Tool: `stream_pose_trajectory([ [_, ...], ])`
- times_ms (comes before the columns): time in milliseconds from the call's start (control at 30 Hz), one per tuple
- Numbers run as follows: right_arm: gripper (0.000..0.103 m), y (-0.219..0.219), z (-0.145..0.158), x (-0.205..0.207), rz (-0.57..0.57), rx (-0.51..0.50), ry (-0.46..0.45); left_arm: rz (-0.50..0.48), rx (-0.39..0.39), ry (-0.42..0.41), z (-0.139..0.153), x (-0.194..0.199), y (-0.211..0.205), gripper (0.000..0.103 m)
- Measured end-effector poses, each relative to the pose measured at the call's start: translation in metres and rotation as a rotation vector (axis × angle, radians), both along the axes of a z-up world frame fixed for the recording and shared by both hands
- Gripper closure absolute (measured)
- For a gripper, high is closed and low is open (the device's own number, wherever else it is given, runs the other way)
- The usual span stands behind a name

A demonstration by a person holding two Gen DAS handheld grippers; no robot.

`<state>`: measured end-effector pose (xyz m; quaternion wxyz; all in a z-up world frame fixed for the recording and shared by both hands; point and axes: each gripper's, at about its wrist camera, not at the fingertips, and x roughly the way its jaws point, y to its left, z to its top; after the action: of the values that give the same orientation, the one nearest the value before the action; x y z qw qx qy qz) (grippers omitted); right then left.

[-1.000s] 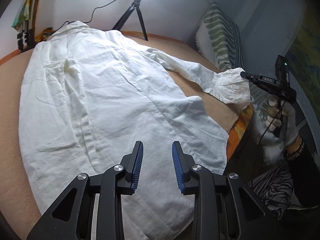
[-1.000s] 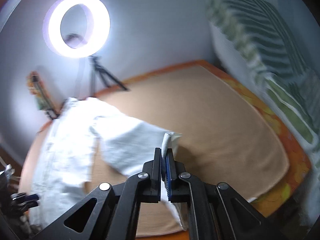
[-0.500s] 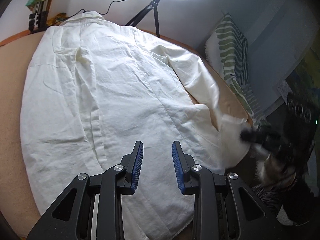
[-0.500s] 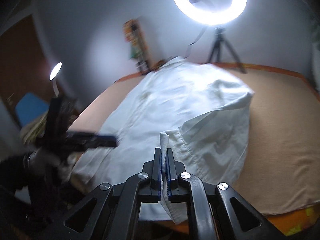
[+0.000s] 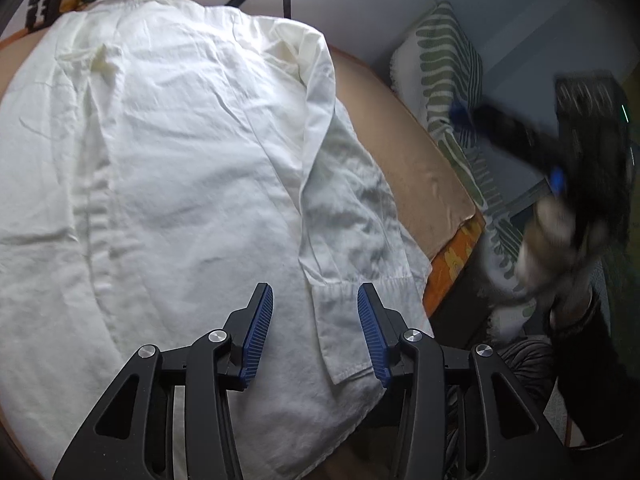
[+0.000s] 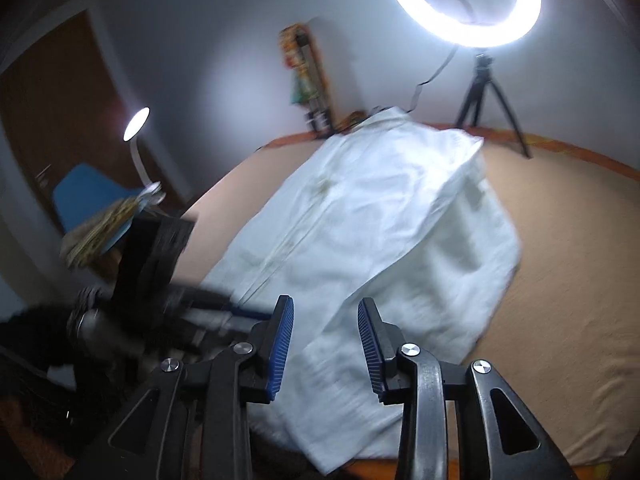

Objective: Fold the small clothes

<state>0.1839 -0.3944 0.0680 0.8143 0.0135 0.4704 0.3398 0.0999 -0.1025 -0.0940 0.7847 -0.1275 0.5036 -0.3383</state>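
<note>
A white button shirt (image 5: 168,168) lies flat on the tan bed (image 5: 412,168), collar at the far end. Its right sleeve (image 5: 340,208) is folded down along the body, with the cuff (image 5: 352,344) near the hem. My left gripper (image 5: 315,332) is open and empty, hovering over the cuff. My right gripper (image 6: 324,340) is open and empty above the sleeve's lower end (image 6: 344,392). The shirt (image 6: 360,216) fills the middle of the right wrist view. The right gripper shows blurred at the right of the left wrist view (image 5: 520,136), off the bed's edge.
A ring light on a tripod (image 6: 464,4) stands at the bed's far end. A green-striped pillow (image 5: 448,76) leans by the wall on the right. The orange mattress edge (image 5: 452,260) drops off at the right. A lamp (image 6: 136,128) and a blue chair (image 6: 84,200) stand left.
My right gripper carried the sleeve cuff across, laid it down along the shirt's body, opened and let go. It has since swung out to the right. My left gripper moved closer over the hem.
</note>
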Motion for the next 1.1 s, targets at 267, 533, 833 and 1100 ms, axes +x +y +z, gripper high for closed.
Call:
stream_pose_trajectory([
  [267, 0.062, 0.010, -0.012, 0.148, -0.176, -0.068, 0.091, 0.010, -0.079, 0.030, -0.011, -0.002, -0.005, 0.060],
  [533, 0.077, 0.029, -0.068, 0.228, -0.280, -0.250, 0.165, 0.002, -0.095, -0.002, -0.016, 0.001, -0.018, 0.082],
  [833, 0.103, 0.072, -0.068, 0.236, -0.216, -0.426, 0.074, -0.002, -0.152, -0.003, -0.012, -0.007, -0.014, 0.100],
  [1100, 0.103, 0.156, -0.054, 0.224, -0.018, -0.488, -0.014, 0.007, -0.186, 0.014, -0.008, -0.019, -0.003, 0.100],
])
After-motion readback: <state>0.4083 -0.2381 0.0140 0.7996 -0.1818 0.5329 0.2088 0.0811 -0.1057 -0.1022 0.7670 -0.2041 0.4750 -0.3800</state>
